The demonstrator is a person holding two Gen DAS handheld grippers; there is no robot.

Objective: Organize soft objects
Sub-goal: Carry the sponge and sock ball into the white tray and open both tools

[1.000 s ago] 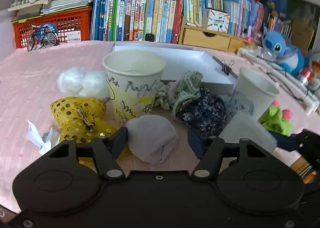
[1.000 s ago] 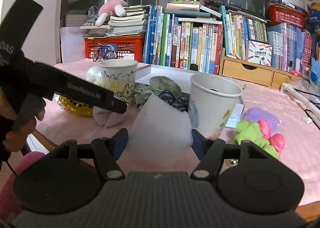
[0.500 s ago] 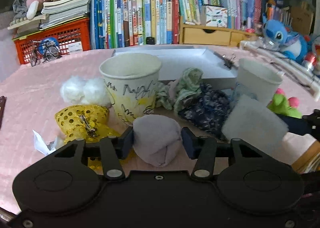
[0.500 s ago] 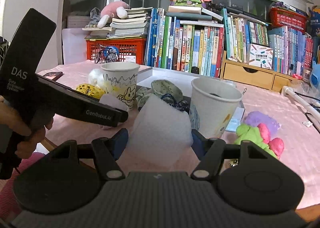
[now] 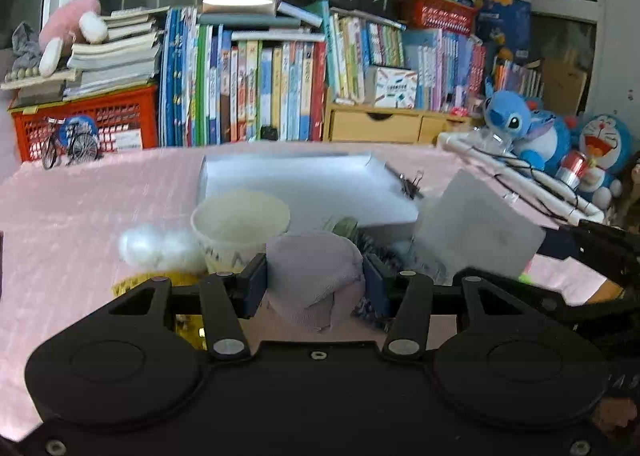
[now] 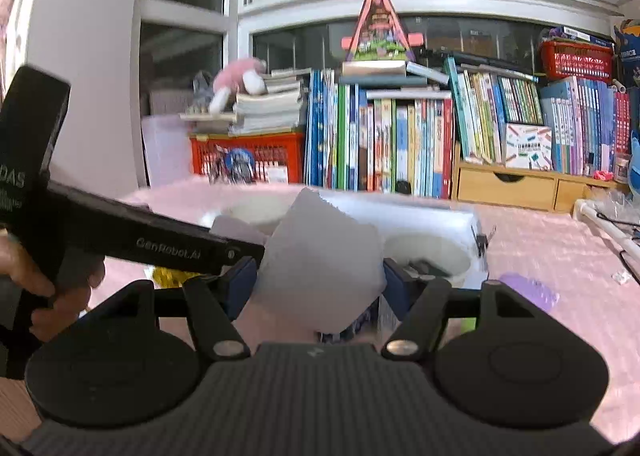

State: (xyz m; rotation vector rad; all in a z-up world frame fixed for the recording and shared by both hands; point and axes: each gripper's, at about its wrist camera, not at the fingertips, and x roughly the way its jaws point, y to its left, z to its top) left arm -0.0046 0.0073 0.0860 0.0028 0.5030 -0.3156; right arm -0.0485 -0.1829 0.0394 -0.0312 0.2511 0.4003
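My left gripper (image 5: pixel 314 282) is shut on a grey rolled cloth (image 5: pixel 316 276), held up off the pink table (image 5: pixel 80 208). My right gripper (image 6: pixel 320 282) is shut on a white foam block (image 6: pixel 320 260), also lifted; the same foam block (image 5: pixel 476 224) shows at the right of the left wrist view. Below them stand a doodled paper cup (image 5: pixel 240 224) and a second paper cup (image 6: pixel 430 256). A white cotton puff (image 5: pixel 156 246), a gold sequin pouch (image 5: pixel 132 284) and dark patterned cloth (image 5: pixel 368 304) lie around the cups.
A white shallow box (image 5: pixel 304 184) lies behind the cups. Books, a red crate (image 5: pixel 80 124) and wooden drawers (image 5: pixel 380 126) line the back. Blue plush toys (image 5: pixel 524 128) and white tubes sit at the right. A hand (image 6: pixel 44 288) holds the left gripper's handle.
The left jaws closed onto the grey cloth and lifted it off the table. The right gripper rose too, still holding the foam block. Both views now look more level.
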